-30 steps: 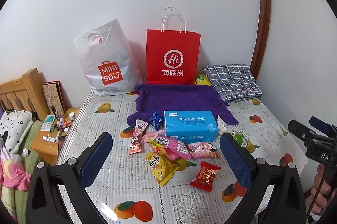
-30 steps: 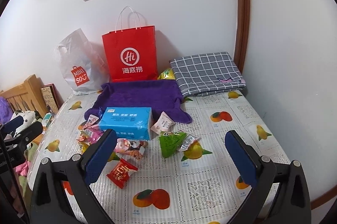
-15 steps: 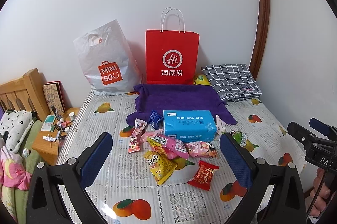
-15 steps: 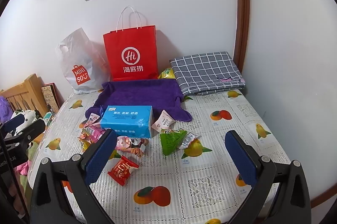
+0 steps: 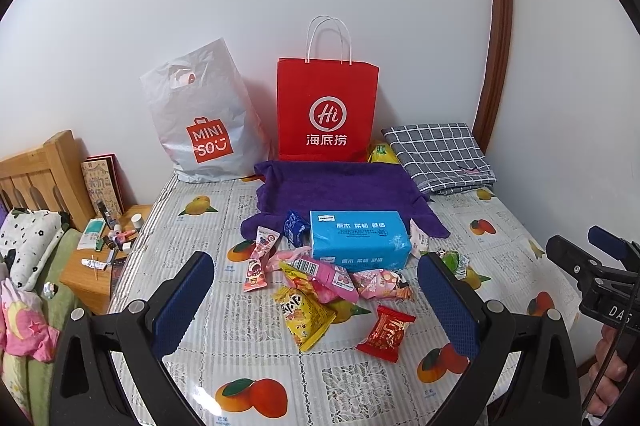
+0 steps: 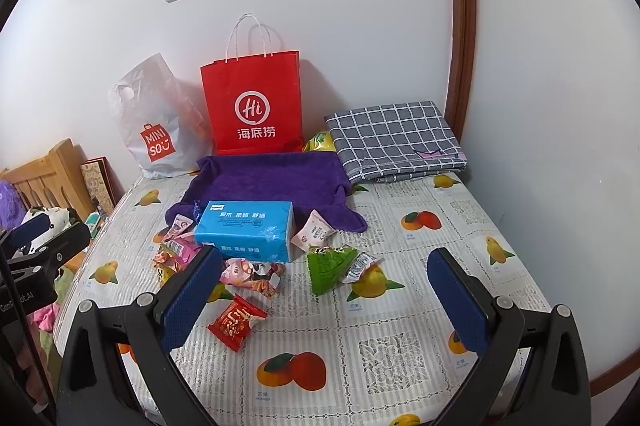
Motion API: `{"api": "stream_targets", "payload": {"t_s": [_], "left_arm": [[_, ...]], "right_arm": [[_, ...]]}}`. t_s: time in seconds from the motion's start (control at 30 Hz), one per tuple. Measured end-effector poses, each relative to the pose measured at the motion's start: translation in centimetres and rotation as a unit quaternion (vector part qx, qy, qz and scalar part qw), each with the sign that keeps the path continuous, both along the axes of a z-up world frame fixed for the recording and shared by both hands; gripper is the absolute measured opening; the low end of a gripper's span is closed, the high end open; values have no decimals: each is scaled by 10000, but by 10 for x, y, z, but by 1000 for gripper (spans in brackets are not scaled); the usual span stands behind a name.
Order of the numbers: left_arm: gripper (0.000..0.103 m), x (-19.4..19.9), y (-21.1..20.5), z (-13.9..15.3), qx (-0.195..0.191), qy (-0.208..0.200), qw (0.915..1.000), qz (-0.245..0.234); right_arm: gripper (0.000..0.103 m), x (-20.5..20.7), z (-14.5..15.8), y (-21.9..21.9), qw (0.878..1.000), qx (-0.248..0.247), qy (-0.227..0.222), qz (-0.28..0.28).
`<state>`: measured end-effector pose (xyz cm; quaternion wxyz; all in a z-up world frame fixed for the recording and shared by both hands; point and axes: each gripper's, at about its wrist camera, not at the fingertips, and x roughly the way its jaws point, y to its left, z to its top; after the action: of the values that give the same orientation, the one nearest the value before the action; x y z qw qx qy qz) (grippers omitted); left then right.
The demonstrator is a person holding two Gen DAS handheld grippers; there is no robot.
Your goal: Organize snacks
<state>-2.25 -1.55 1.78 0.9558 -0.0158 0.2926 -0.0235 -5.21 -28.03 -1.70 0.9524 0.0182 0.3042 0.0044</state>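
Several snack packets lie scattered on the fruit-print table around a blue tissue box (image 5: pixel 359 240) (image 6: pixel 247 235). Among them are a red packet (image 5: pixel 386 333) (image 6: pixel 237 321), a yellow packet (image 5: pixel 305 315), a pink packet (image 5: pixel 334 277), a tall pink stick packet (image 5: pixel 260 258), a green triangular packet (image 6: pixel 329 267) and a small pale pink one (image 6: pixel 313 233). My left gripper (image 5: pixel 316 306) hovers open above the table's near side, short of the pile. My right gripper (image 6: pixel 326 302) is open too, with nothing between its pads.
A purple cloth (image 5: pixel 340 188) lies behind the tissue box. A red paper bag (image 5: pixel 327 114) and a white Miniso bag (image 5: pixel 204 130) stand against the wall. A folded checked cloth (image 5: pixel 438 156) sits at the back right. A cluttered wooden bedside stand (image 5: pixel 100 258) is on the left.
Both grippers have drawn back and risen slightly, so the table's contents sit a little farther off. Nothing on the table has moved.
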Motion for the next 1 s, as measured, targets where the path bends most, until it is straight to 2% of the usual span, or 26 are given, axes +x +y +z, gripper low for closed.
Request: {"api": "stream_targets", "payload": {"t_s": [1.0], "left_arm": [[103, -2, -4, 3, 28, -96, 9999, -67]], "right_arm": [[101, -1, -2, 8, 9999, -16, -13, 126]]}}
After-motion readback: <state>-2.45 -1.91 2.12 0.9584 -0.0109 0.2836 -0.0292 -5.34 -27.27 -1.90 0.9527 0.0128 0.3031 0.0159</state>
